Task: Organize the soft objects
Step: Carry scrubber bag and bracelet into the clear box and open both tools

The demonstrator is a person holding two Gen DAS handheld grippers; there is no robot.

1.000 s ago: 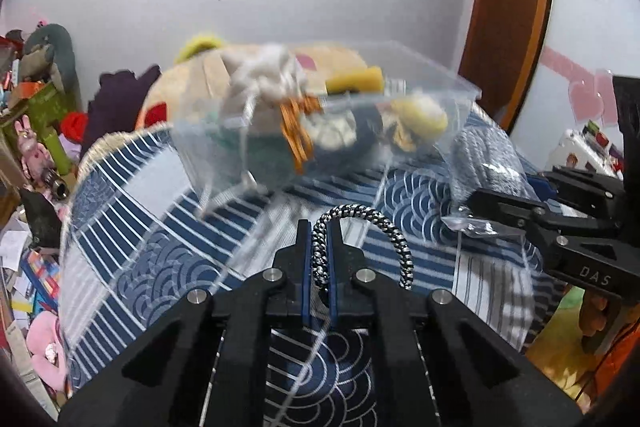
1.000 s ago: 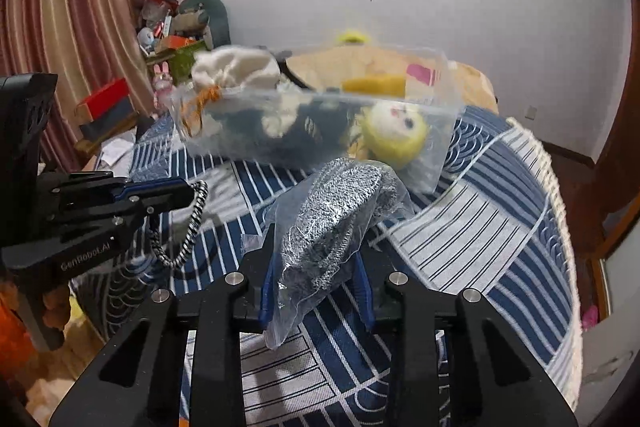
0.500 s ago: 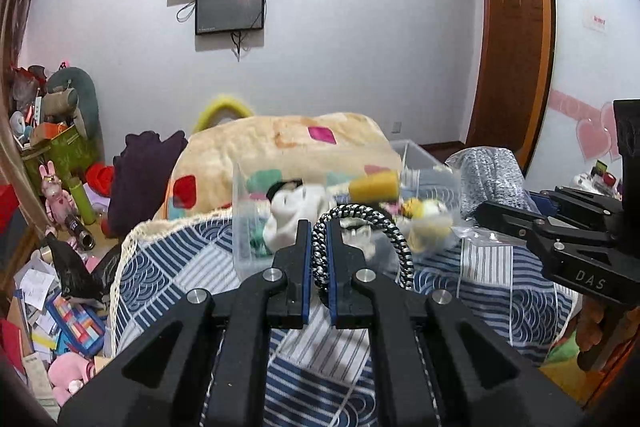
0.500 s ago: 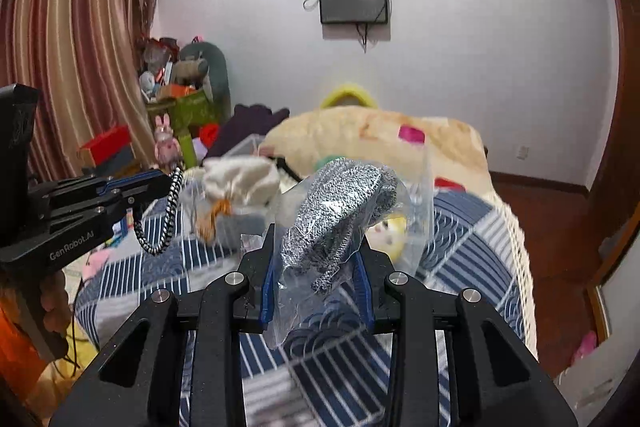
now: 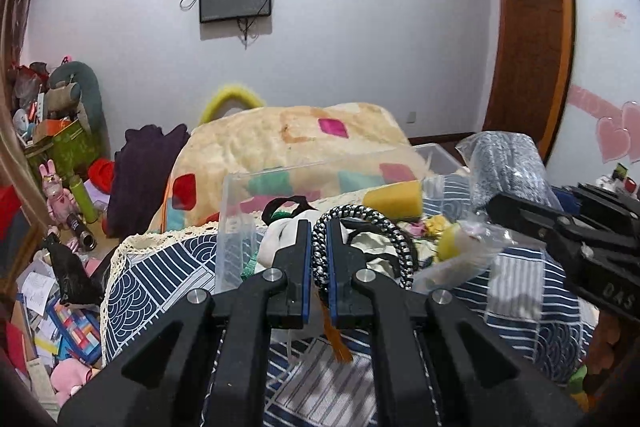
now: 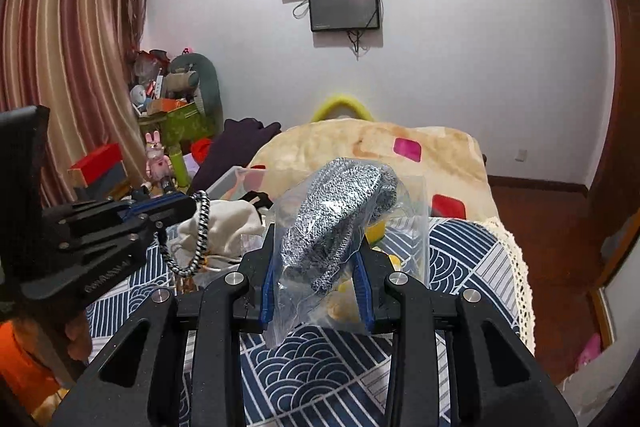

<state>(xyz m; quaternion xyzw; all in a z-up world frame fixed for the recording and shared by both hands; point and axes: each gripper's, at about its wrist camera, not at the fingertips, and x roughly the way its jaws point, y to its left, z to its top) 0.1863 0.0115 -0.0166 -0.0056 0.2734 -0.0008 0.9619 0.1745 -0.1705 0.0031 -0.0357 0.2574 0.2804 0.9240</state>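
Left wrist view
- Left gripper (image 5: pixel 319 251): clenched on a black-and-white braided cord (image 5: pixel 362 227), whose loop arcs up and off to the right of the fingertips; an orange tassel hangs under the jaws.
- Bin: the clear plastic bin (image 5: pixel 236 223) stands straight ahead, just beyond the tips, on the blue patterned bedspread (image 5: pixel 152 275); its open top lies forward of and slightly below the cord.
- Contents: a white plush (image 5: pixel 280 239) and a yellow sponge (image 5: pixel 394 201) already lie inside.
- Right side: the right gripper enters from the right edge with a bagged grey knit (image 5: pixel 504 167) level with the bin's right end.

Right wrist view
- Right gripper (image 6: pixel 316 279): closed on the bagged grey knit, long axis running up and away from the jaws.
- Bin from here: directly behind the bag and mostly hidden by it.
- Nearer tool: both seem about equally close; judged, the right one's load sits more squarely over the opening.
- In the way: the stuffed contents and the cord loop (image 6: pixel 200 227) hanging at left could catch during lowering.
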